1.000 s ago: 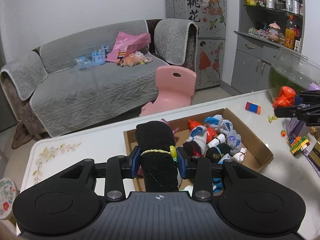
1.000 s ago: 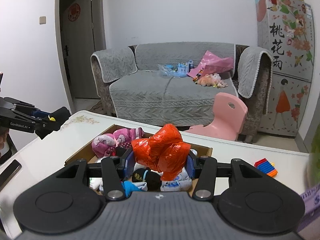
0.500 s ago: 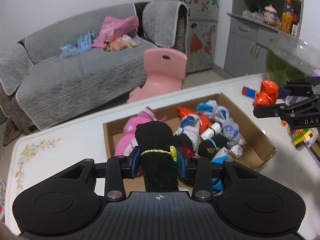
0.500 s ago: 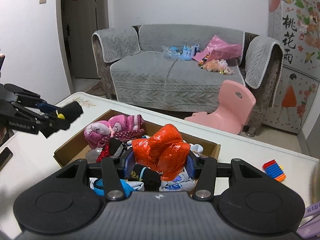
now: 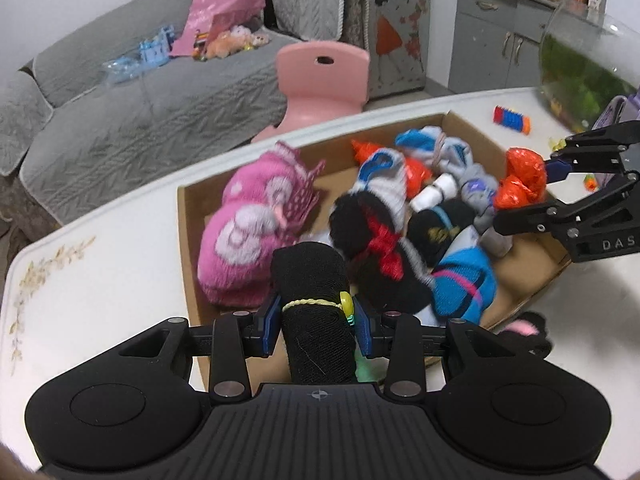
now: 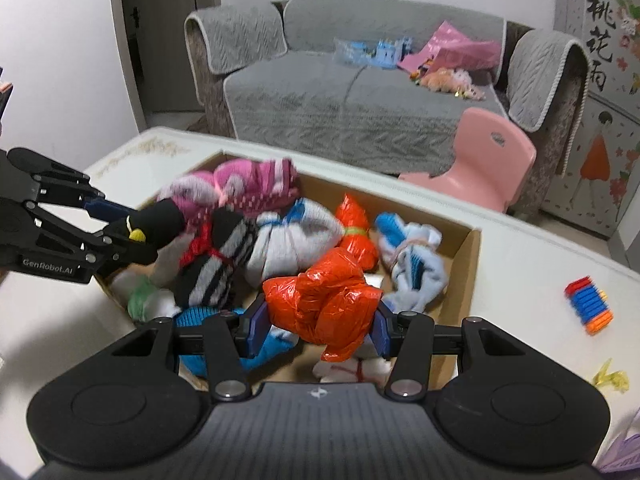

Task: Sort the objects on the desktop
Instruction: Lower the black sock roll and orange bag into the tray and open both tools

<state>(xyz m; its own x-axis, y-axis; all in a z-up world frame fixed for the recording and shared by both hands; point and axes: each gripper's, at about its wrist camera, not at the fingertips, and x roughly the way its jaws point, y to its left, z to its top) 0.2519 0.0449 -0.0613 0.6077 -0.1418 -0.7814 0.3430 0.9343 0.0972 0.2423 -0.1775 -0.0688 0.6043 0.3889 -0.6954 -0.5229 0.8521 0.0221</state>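
Observation:
My left gripper [image 5: 314, 320] is shut on a rolled black sock [image 5: 312, 300] tied with a yellow band, held over the near left part of the cardboard box [image 5: 184, 216]. My right gripper [image 6: 318, 324] is shut on a crumpled orange bundle [image 6: 324, 304], above the box's [image 6: 468, 264] near right side. Each gripper shows in the other view: the left one [image 6: 120, 228] with its black sock [image 6: 156, 224], the right one [image 5: 532, 184] with its orange bundle [image 5: 520, 178]. Inside the box lie several rolled socks, among them a fluffy pink pair [image 5: 248, 240] and a black-and-grey roll with red tie [image 6: 216, 264].
The box sits on a white table [image 5: 100, 280]. A striped block toy [image 6: 588, 304] and a yellow scrap [image 6: 610, 378] lie right of the box. A glass fish bowl [image 5: 580, 76] stands at the far right. A black-and-pink item [image 5: 524, 332] lies by the box's near corner. A pink chair [image 6: 480, 168] and grey sofa stand beyond.
Both grippers have sunk and tipped downward toward the box, each still clamping its item. The box now fills more of both views, and the two grippers have come closer together.

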